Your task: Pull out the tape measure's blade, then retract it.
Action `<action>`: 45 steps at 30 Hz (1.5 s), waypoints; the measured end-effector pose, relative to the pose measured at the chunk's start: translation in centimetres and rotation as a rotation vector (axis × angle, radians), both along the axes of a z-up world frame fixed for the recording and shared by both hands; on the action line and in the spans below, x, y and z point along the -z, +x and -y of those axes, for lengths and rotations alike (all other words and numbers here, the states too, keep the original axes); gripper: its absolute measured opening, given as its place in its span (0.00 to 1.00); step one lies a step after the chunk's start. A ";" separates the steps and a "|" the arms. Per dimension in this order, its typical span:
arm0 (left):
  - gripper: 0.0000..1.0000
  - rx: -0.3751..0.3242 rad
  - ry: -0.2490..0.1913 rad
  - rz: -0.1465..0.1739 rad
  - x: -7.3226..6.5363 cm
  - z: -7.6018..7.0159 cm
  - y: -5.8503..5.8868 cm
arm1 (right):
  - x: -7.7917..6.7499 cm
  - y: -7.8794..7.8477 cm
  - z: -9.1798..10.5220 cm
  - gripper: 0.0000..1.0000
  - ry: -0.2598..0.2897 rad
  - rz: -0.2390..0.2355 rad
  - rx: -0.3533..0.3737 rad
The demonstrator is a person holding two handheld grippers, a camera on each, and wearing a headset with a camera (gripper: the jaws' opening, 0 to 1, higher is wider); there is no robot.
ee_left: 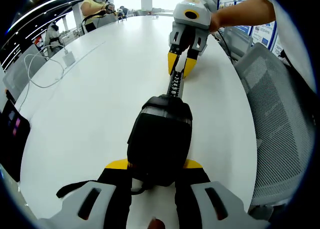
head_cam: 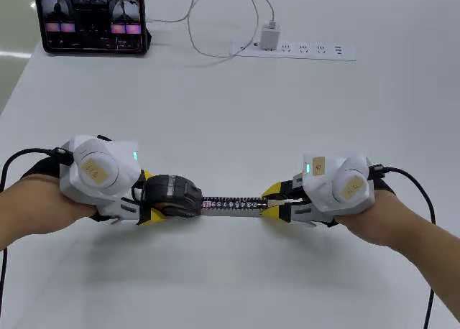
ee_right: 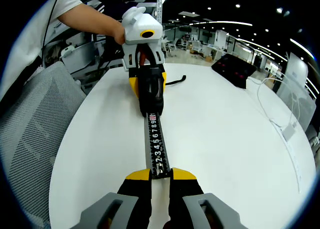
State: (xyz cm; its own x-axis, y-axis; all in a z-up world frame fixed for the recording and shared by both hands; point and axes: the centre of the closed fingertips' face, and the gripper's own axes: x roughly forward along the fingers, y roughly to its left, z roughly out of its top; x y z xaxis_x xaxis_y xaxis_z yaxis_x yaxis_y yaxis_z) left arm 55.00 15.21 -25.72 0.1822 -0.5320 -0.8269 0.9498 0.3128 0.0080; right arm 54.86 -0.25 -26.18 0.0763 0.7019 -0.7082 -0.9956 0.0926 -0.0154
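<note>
A black tape measure case (head_cam: 172, 195) lies on the white table between the two grippers. My left gripper (head_cam: 147, 198) is shut on the case (ee_left: 160, 139), its yellow-tipped jaws clamped on both sides. A short length of the numbered blade (head_cam: 231, 202) is drawn out to the right. My right gripper (head_cam: 273, 201) is shut on the blade's end (ee_right: 158, 165). In the right gripper view the blade (ee_right: 154, 139) runs straight to the case (ee_right: 150, 91) and the left gripper (ee_right: 142, 49). The right gripper (ee_left: 181, 64) appears far along the blade (ee_left: 175, 84) in the left gripper view.
A tablet (head_cam: 92, 16) with a lit screen stands at the back left. A white power strip (head_cam: 295, 49) with a plugged charger and cables (head_cam: 208, 13) lies at the back. A mesh chair (ee_left: 280, 124) stands beside the table edge.
</note>
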 end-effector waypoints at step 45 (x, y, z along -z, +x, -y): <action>0.28 -0.006 -0.006 0.006 0.1 0.0 0.0 | 0.3 0.2 5.2 0.08 -0.071 -0.014 0.046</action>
State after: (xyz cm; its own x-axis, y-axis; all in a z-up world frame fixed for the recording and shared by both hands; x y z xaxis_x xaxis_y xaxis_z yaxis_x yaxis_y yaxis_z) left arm 55.03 15.19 -25.83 0.1904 -0.5360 -0.8225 0.9479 0.3184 0.0120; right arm 55.03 -5.48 -26.50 0.0973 0.6461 -0.7571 -0.9904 0.1378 -0.0097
